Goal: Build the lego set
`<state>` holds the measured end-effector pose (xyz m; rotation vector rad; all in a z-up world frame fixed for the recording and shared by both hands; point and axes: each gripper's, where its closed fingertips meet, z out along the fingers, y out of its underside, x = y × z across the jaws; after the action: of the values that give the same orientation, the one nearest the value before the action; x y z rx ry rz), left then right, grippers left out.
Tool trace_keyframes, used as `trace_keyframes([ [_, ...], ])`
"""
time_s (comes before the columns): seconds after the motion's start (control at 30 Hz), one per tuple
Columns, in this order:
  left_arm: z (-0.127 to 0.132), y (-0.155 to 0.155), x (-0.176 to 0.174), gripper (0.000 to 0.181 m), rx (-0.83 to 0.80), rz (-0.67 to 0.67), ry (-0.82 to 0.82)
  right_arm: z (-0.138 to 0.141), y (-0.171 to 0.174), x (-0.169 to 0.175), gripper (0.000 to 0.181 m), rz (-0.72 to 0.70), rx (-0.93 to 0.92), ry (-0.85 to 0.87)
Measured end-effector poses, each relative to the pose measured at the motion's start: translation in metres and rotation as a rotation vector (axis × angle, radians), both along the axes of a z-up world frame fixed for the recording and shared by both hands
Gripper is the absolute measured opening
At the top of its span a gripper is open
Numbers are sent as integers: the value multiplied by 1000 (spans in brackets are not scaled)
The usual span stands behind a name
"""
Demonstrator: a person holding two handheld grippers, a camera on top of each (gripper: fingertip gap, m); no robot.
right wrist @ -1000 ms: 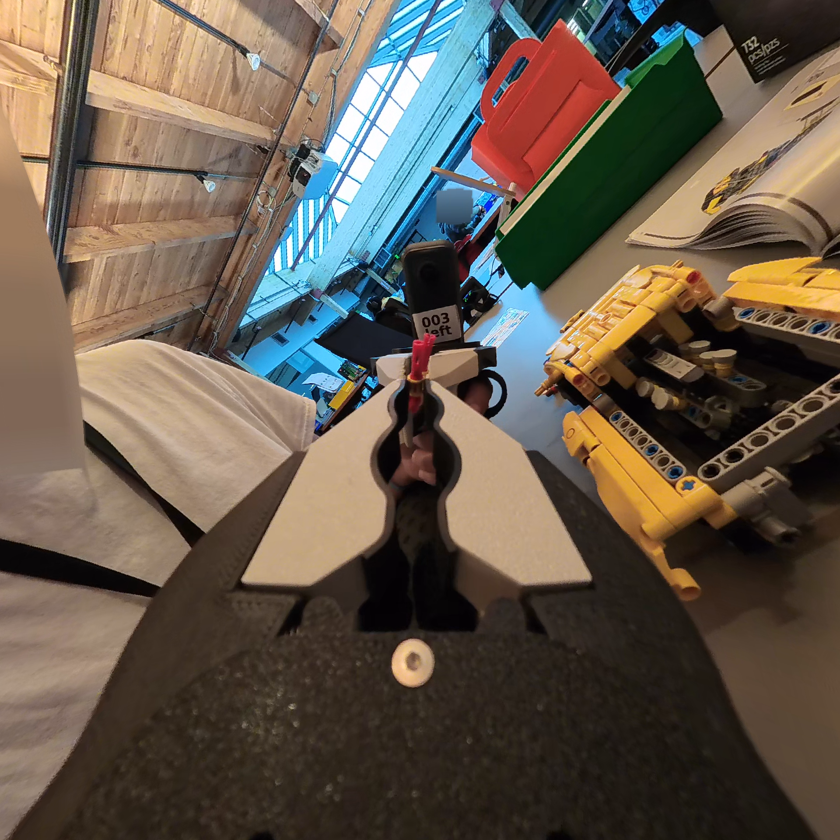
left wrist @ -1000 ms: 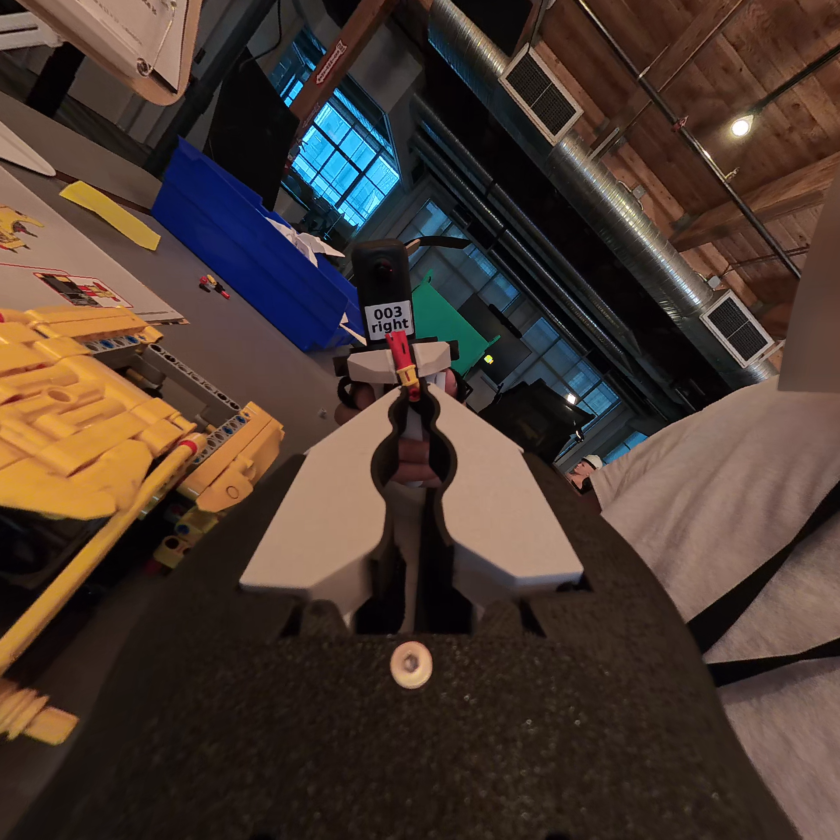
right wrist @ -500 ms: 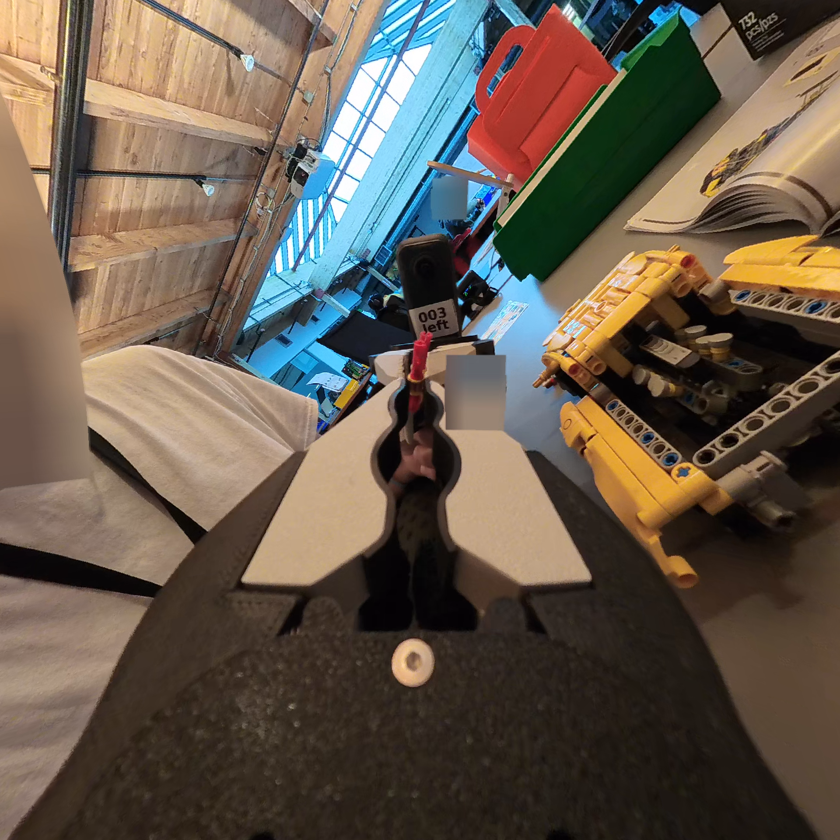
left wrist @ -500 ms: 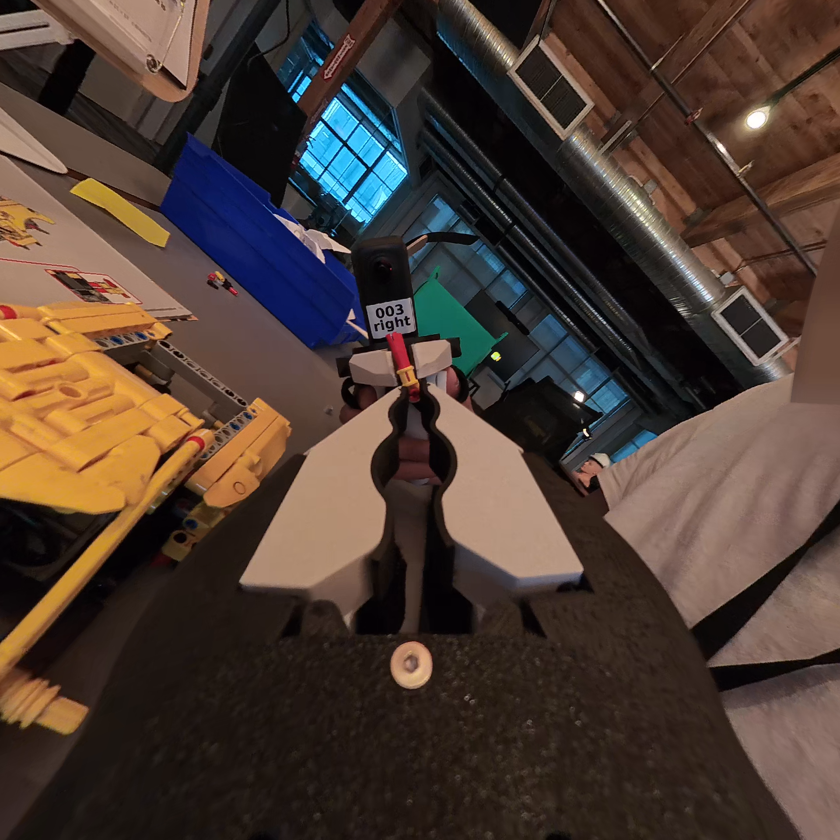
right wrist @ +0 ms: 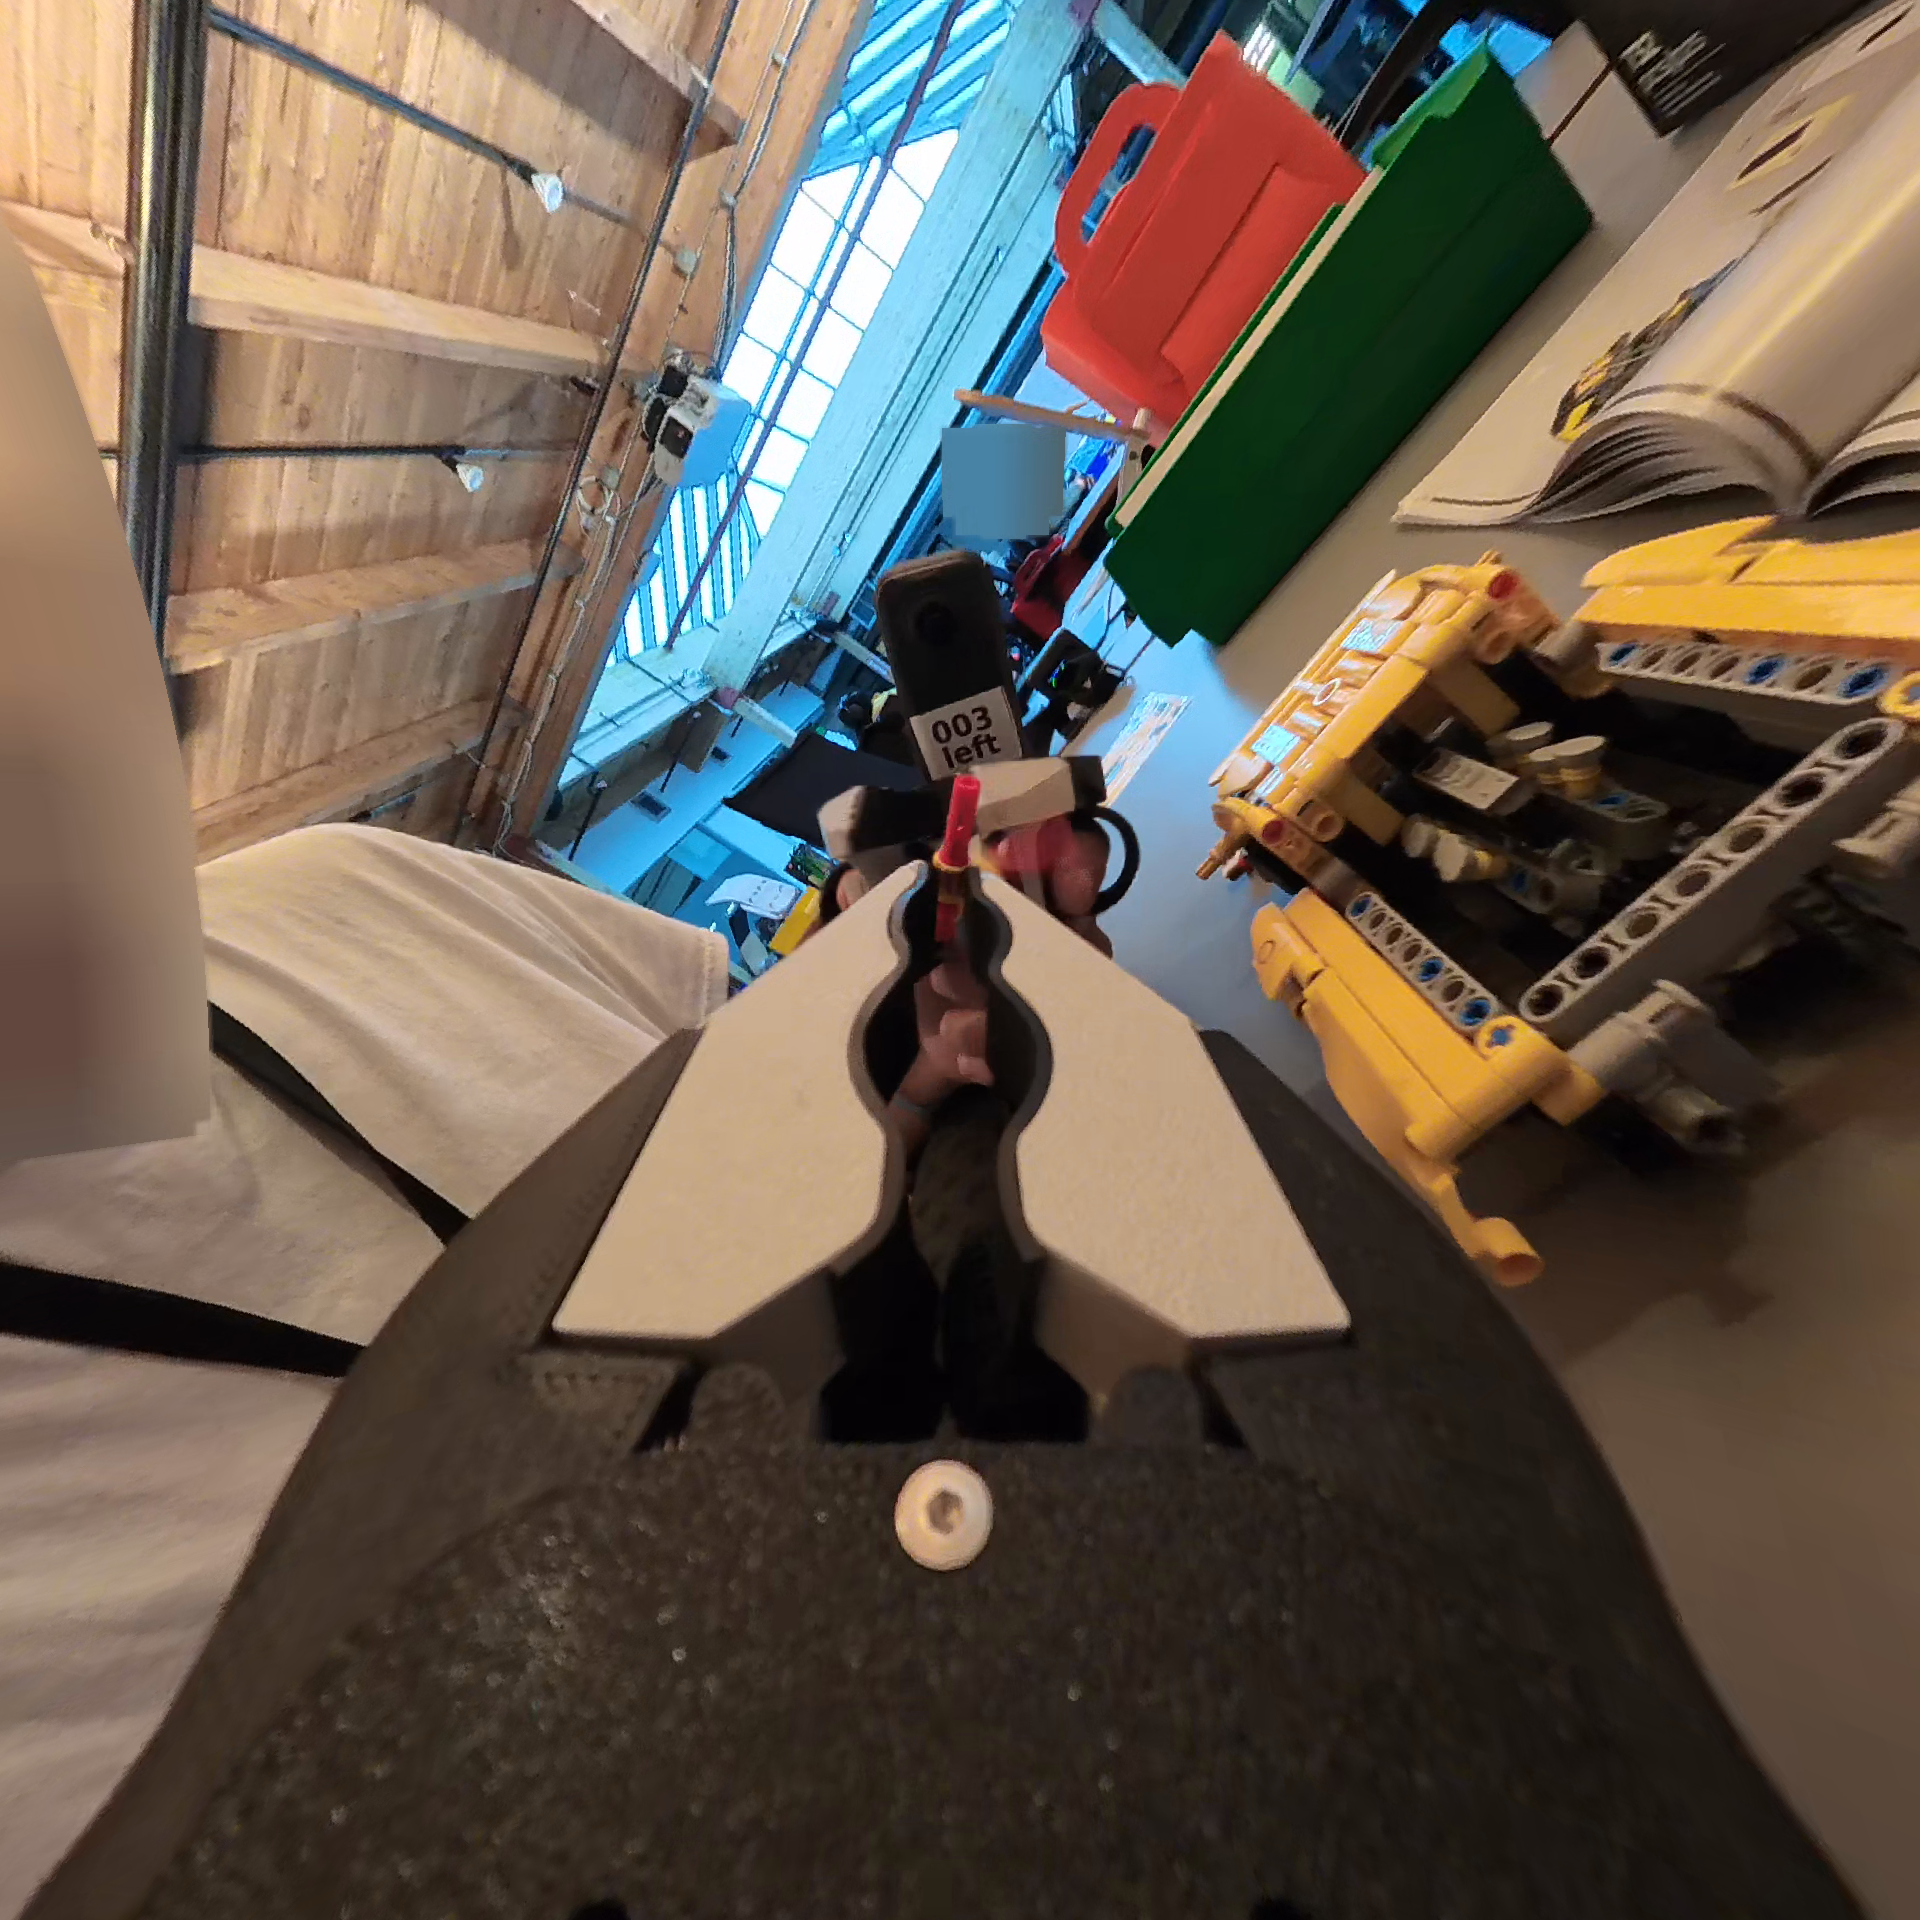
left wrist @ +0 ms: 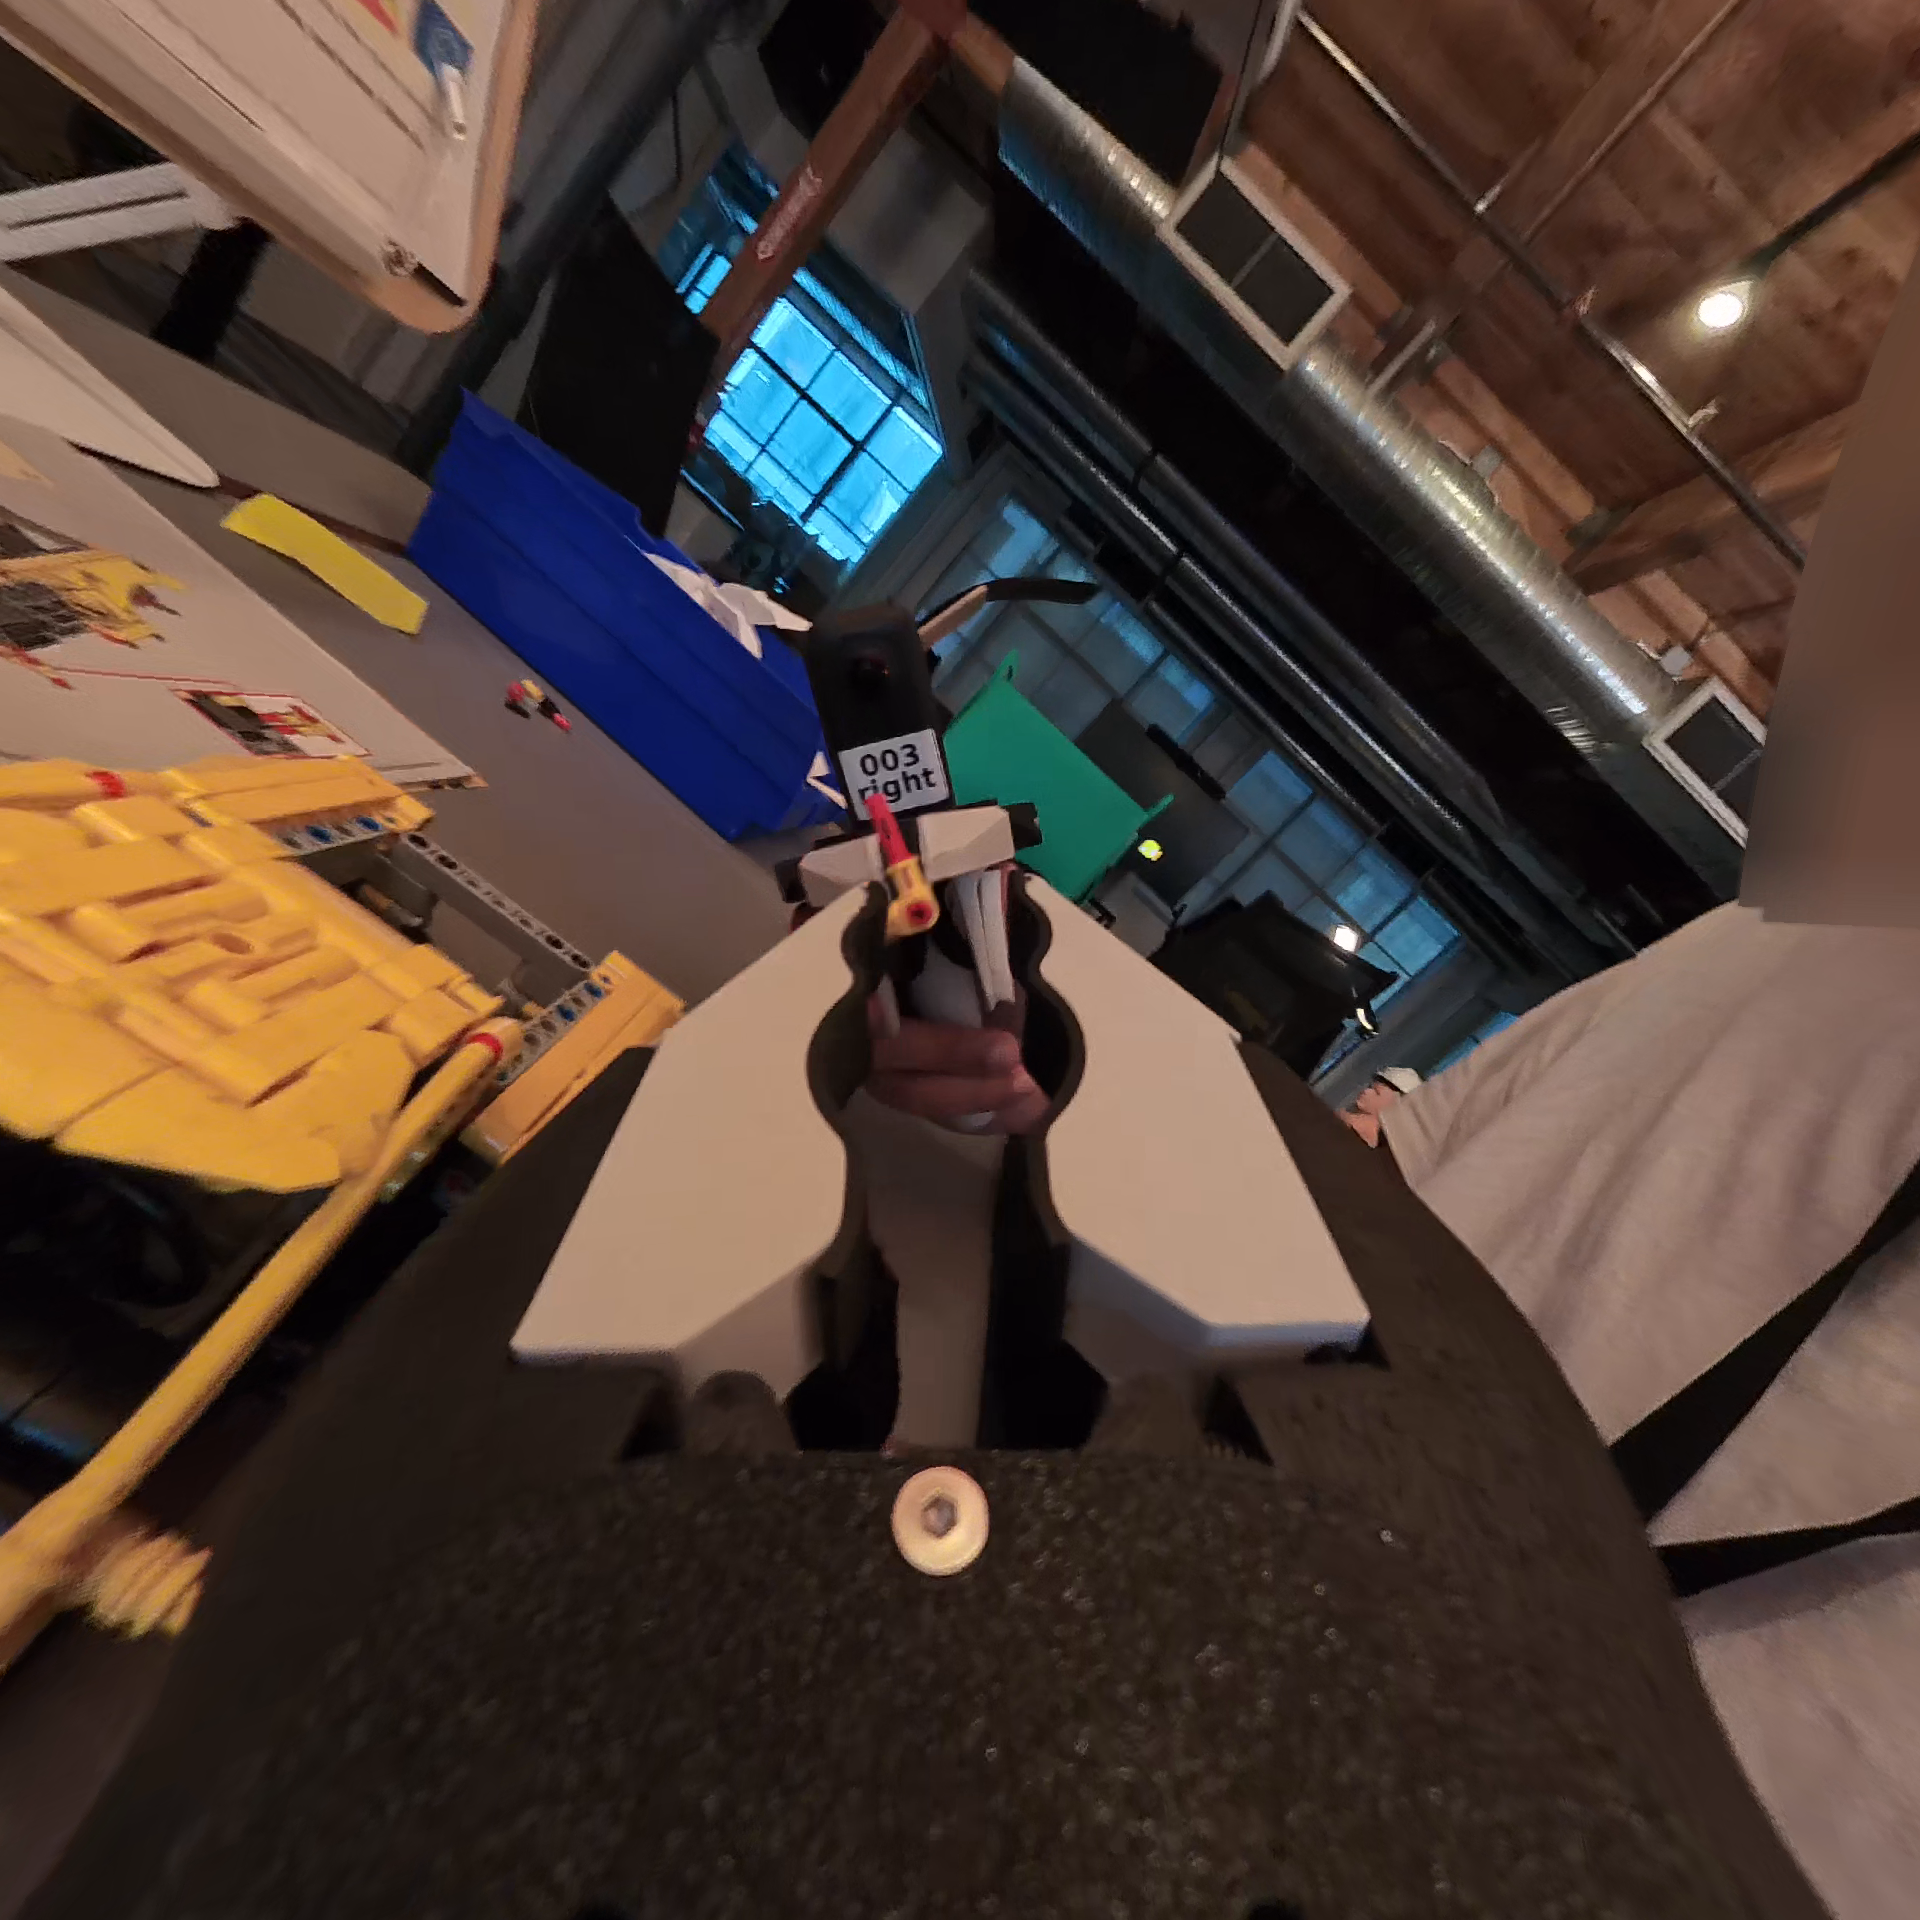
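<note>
My two grippers face each other above the table, tip to tip. My right gripper point(right wrist: 951, 888) is shut on a small red axle with a yellow connector point(right wrist: 954, 842), which stands upright at its fingertips. The same piece point(left wrist: 902, 894) shows in the left wrist view between the fingertips of my left gripper point(left wrist: 940, 899), whose jaws stand a little apart around it. The right gripper point(left wrist: 914, 878) sits just behind the piece there. The yellow Lego vehicle model point(left wrist: 208, 935) lies on the table to the side and also shows in the right wrist view point(right wrist: 1455, 831).
A long yellow rod point(left wrist: 312, 1236) leans off the model. The open instruction booklet point(right wrist: 1766, 364), a green bin point(right wrist: 1351, 364) and an orange bin point(right wrist: 1195, 229) stand beyond it. A blue bin point(left wrist: 623, 623), several tiny loose pieces point(left wrist: 535, 701) and a yellow strip point(left wrist: 322, 561) lie on the grey table. My left and right fingertips are right by each other.
My left gripper's jaws have parted from shut around the piece, and its view has shifted with some blur. My right gripper stays shut on the piece.
</note>
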<state>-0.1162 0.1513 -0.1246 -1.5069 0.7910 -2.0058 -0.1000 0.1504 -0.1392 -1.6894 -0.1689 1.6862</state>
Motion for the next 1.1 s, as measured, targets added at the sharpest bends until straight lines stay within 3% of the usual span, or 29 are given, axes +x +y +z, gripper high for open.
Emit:
trace_keyframes([
  [0.43,-8,-3,3,21,-17,-29,40,0,1,6,3,-22,7,-6],
  [0.6,-7,-15,2,5,-26,-109,24,-2,2,5,3,-34,18,-40],
  [0.7,-9,-33,6,7,-53,-216,31,-3,3,6,3,-38,20,-49],
  [0.77,-16,-41,10,18,-63,-260,72,-3,3,6,3,-40,24,-52],
  [0.9,-31,-47,16,28,-32,-272,158,0,2,6,3,-38,34,-46],
  [1.1,-31,-38,16,29,-33,-227,157,0,0,2,3,-19,40,-50],
])
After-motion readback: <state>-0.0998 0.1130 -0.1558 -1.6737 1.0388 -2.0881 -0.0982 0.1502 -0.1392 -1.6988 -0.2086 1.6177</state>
